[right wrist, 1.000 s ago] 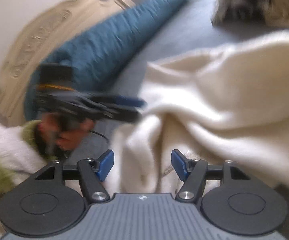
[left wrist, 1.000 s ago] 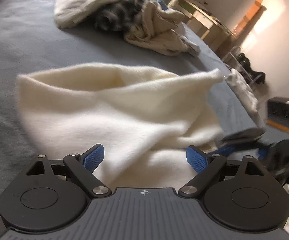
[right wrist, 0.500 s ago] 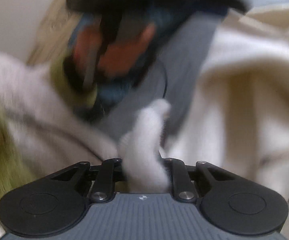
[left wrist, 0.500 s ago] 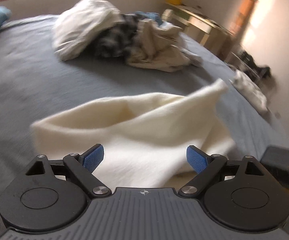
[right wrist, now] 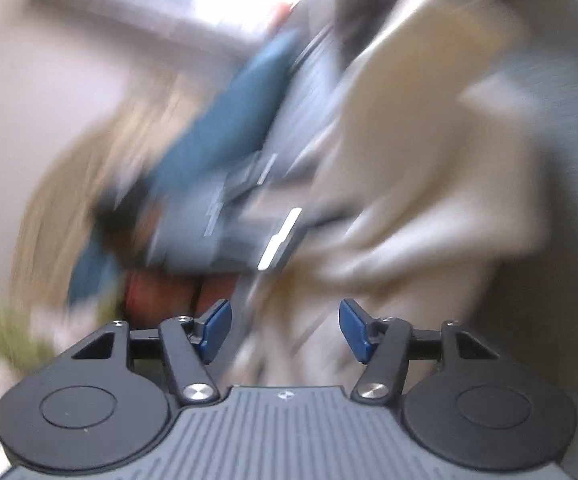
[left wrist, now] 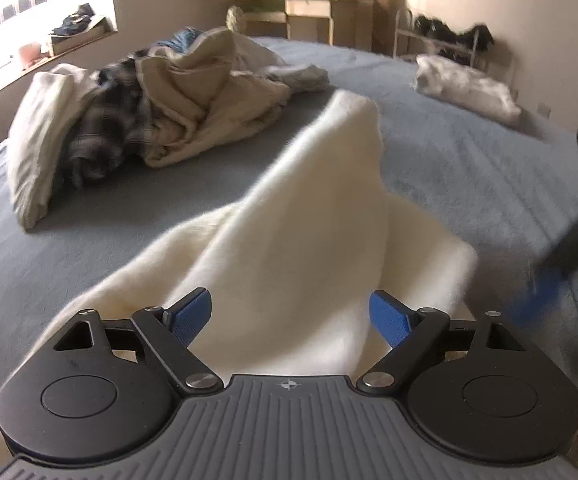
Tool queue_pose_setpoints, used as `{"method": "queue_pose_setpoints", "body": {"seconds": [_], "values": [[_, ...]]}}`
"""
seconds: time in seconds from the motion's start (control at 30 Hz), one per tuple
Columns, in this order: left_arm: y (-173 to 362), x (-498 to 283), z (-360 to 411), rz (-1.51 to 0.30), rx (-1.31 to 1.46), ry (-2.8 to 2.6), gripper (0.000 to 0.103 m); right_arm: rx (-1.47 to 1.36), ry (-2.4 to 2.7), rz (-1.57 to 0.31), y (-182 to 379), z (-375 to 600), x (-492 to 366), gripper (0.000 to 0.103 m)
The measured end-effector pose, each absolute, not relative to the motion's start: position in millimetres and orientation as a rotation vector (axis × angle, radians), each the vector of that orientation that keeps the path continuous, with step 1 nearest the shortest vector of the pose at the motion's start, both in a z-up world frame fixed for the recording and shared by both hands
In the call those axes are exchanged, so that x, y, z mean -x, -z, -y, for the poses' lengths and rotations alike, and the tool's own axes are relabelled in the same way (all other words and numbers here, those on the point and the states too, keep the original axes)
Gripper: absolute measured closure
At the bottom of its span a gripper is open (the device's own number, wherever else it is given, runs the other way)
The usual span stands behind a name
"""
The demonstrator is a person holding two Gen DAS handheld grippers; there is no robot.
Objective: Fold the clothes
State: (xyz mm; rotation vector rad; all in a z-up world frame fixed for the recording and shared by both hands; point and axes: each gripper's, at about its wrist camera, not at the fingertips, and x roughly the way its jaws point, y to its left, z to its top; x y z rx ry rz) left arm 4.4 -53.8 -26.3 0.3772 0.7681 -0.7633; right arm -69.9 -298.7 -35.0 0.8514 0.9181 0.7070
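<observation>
Garment: cream fleece garment lies on the grey-blue bedspread, one flap thrown across the rest so a long corner points toward the far clothes.
Left gripper: left gripper hovers just over the near edge of the fleece, blue pads set wide apart, nothing between them.
Right gripper: right gripper has its pads spread wide too, holding nothing; its view is badly smeared by motion.
Change: half a second ago the right pads were clamped on a bunch of the fleece; now they have let go, and the flap that stood raised has settled flatter.
Meaning: judged from this, one fold has just been laid down and released; whether more folds remain on this piece I cannot tell.
Waiting pile: rumpled heap of beige and dark plaid clothes sits well apart at the far side of the bed.
Other: small white crumpled item near the far right edge.
</observation>
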Motion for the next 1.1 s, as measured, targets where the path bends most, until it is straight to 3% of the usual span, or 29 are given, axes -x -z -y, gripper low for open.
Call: {"method": "queue_pose_setpoints", "body": {"seconds": [0.23, 0.4, 0.47, 0.53, 0.6, 0.7, 0.93, 1.1], "values": [[22, -7, 81, -0.711, -0.411, 0.748, 0.025, -1.074, -0.526, -0.789, 64, 338, 83, 0.040], [-1, -14, 86, -0.620, -0.352, 0.753, 0.013, -1.097, -0.502, -0.768, 66, 340, 87, 0.040], [2, -25, 97, -0.645, -0.350, 0.741, 0.015, -1.137, -0.488, -0.757, 68, 342, 88, 0.040], [4, -31, 97, -0.660, -0.329, 0.725, 0.029, -1.176, -0.479, -0.753, 75, 344, 84, 0.040], [7, -37, 97, -0.675, -0.309, 0.708, 0.071, -1.197, -0.470, -0.754, 80, 346, 83, 0.040], [11, -46, 97, -0.698, -0.278, 0.683, 0.091, -1.196, -0.461, -0.750, 80, 346, 83, 0.040], [-53, -50, -4, -0.635, -0.058, 0.514, 0.093, -1.157, -0.456, -0.776, 81, 340, 71, 0.040], [-96, -56, -113, -0.574, -0.065, 0.215, 0.094, -1.156, -0.456, -0.790, 83, 334, 65, 0.040]]}}
